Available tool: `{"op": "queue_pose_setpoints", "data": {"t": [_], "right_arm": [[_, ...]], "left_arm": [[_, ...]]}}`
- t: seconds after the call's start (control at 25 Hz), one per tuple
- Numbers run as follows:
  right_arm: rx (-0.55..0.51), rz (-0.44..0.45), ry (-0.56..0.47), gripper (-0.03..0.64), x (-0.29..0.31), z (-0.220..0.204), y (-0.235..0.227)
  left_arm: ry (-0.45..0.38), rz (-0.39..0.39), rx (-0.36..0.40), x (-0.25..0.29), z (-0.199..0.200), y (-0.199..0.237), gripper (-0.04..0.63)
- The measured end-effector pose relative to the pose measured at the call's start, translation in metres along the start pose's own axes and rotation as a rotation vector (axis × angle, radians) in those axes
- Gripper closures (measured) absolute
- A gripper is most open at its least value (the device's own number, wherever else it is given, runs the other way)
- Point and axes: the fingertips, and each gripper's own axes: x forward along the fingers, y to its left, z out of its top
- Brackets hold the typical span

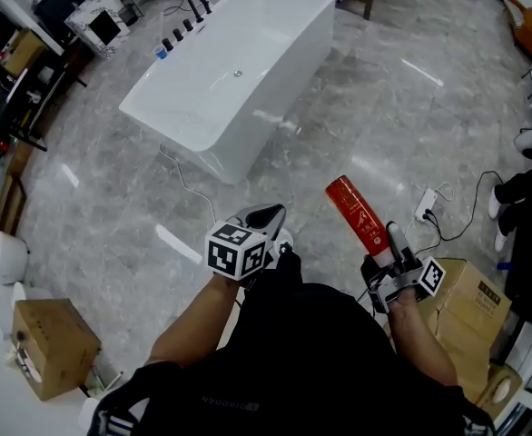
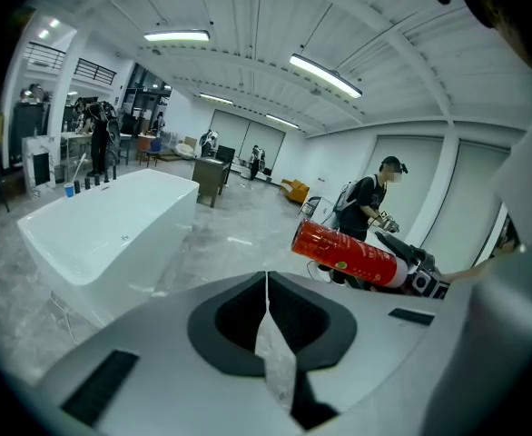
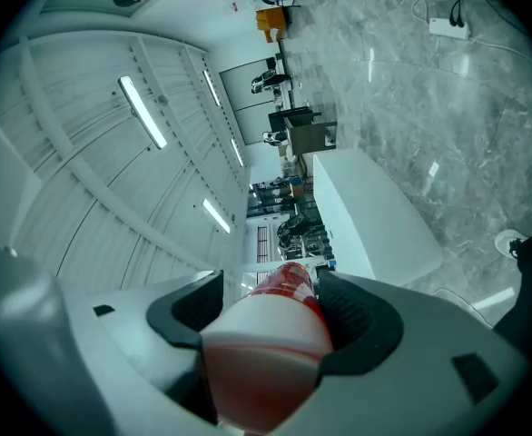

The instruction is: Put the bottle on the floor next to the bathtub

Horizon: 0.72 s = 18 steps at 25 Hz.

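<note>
My right tool [image 1: 389, 254] pinches the red bottle [image 1: 354, 211] by its white end and holds it tilted in the air above the grey marble floor [image 1: 393, 107]. My left tool [image 1: 264, 216] is pressed together on nothing. The white bathtub [image 1: 202, 148] stands well ahead.

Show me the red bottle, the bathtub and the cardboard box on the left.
red bottle [image 1: 354, 212]: head view, middle of its red body.
bathtub [image 1: 172, 137]: head view, near outer wall.
left cardboard box [image 1: 53, 332]: head view, top face.
</note>
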Motion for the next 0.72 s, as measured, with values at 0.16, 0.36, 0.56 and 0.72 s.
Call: {"op": "queue_pose_setpoints", "data": {"t": [0.16, 0.36, 0.56, 0.72], "right_arm": [[-0.015, 0.009, -0.011, 0.298, 0.033, 0.008, 0.008], [-0.037, 0.045, -0.029, 0.298, 0.093, 0.020, 0.022], [-0.034, 0.063, -0.062, 0.298, 0.140, 0.028, 0.016], [-0.035, 0.057, -0.083, 0.298, 0.171, 0.032, 0.009]], "left_arm": [[-0.016, -0.025, 0.016, 0.012, 0.032, 0.024, 0.576], [-0.043, -0.056, 0.040, 0.031, 0.082, 0.066, 0.575], [-0.061, -0.076, 0.045, 0.045, 0.108, 0.108, 0.575], [-0.045, -0.084, 0.039, 0.054, 0.115, 0.138, 0.575]]}}
